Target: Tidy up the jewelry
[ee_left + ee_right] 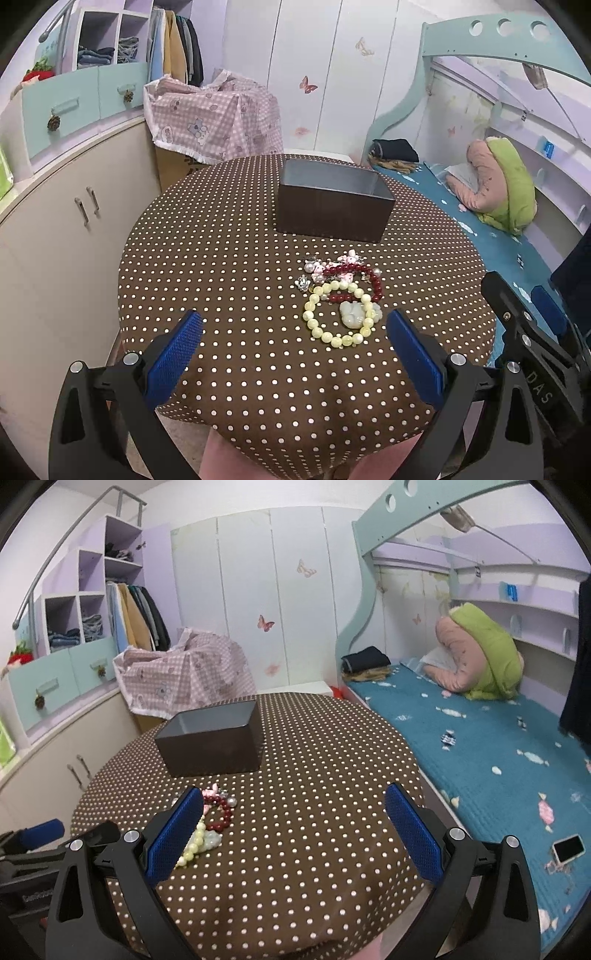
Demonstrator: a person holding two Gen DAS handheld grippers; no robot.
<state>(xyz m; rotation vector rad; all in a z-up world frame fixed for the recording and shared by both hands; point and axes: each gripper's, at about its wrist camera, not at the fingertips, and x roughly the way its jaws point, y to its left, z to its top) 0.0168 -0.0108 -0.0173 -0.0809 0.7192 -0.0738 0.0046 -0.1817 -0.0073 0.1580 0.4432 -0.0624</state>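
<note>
A pile of jewelry lies on the round polka-dot table: a pale yellow bead bracelet with a jade pendant, a dark red bead bracelet, and small pink and pearl pieces. Behind them stands an open dark brown box. My left gripper hovers open just short of the pile, holding nothing. In the right wrist view the box and the red bracelet sit left of centre. My right gripper is open over bare cloth, its left finger covering part of the yellow bracelet.
A bed with a blue cover lies close on the right, a phone on it. White cabinets stand to the left, and a box draped in pink checked cloth stands behind the table. The right gripper's body shows at the left view's right edge.
</note>
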